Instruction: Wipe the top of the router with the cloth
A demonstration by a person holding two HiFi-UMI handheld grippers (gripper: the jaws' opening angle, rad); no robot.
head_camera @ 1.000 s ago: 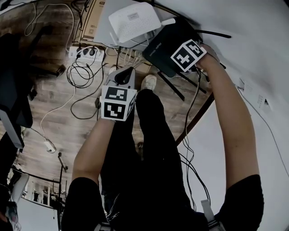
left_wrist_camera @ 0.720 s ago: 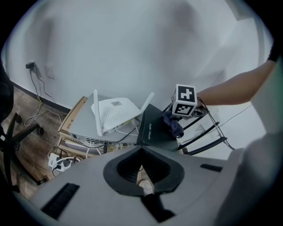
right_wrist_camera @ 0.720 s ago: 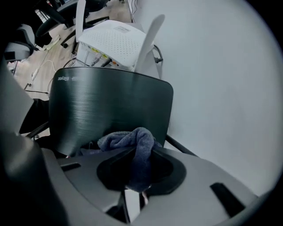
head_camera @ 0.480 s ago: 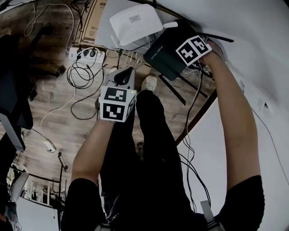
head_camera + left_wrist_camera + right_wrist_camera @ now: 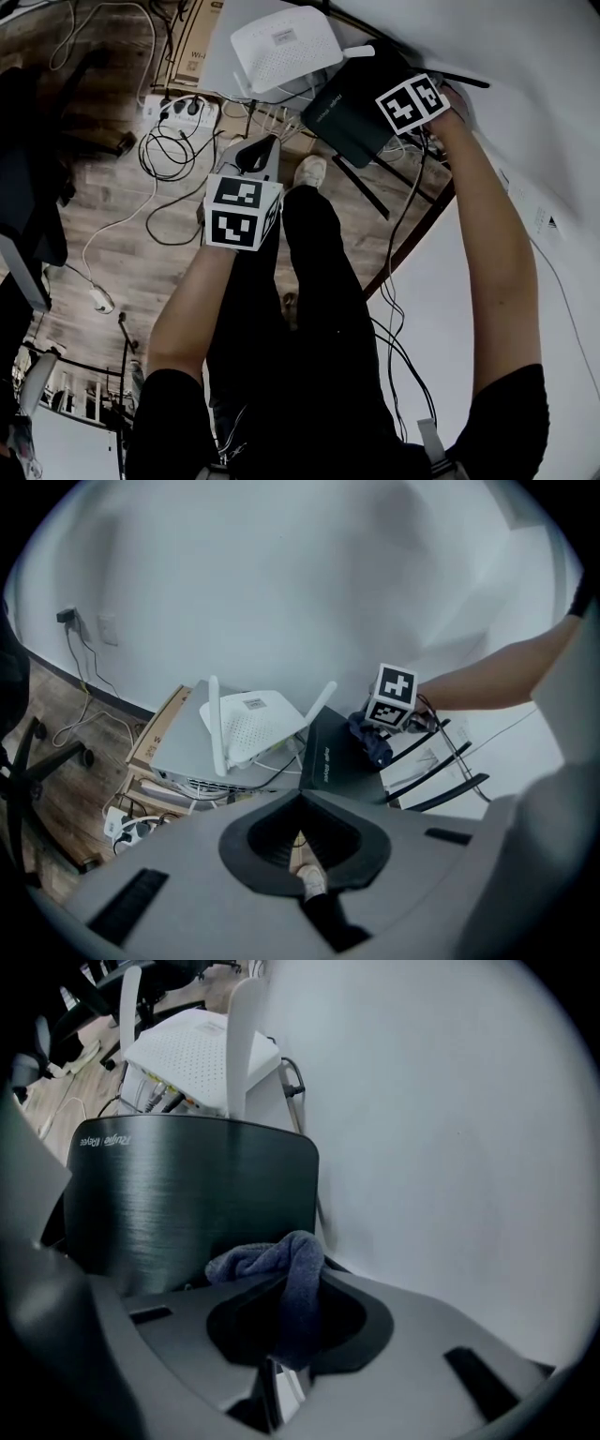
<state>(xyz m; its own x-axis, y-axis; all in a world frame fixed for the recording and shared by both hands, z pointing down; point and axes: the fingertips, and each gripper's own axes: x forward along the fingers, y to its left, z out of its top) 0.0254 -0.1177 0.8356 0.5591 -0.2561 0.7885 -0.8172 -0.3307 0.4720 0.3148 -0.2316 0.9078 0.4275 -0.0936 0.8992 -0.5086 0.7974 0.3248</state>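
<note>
A black router (image 5: pixel 352 108) with a brushed flat top (image 5: pixel 187 1194) lies beside a white router (image 5: pixel 281 47). My right gripper (image 5: pixel 281 1283) is shut on a blue-grey cloth (image 5: pixel 286 1269), which rests bunched on the near edge of the black router's top. The left gripper view shows that cloth (image 5: pixel 372 741) under the right gripper's marker cube (image 5: pixel 396 696), at the black router's (image 5: pixel 328 757) right side. My left gripper (image 5: pixel 260 152) hangs lower, over the floor, jaws together and holding nothing. The head view hides the cloth under the cube (image 5: pixel 412 101).
The white router (image 5: pixel 251 726) sits on a grey box (image 5: pixel 173 757) with a cardboard box (image 5: pixel 155 733) beside it. Black antennas (image 5: pixel 436 771) stick out to the right. A power strip (image 5: pixel 178 112) and loose cables (image 5: pixel 169 159) lie on the wood floor. The person's legs (image 5: pixel 309 309) are below.
My right gripper has slid a little to the right and farther across the black router's top with the cloth. The left gripper has barely moved.
</note>
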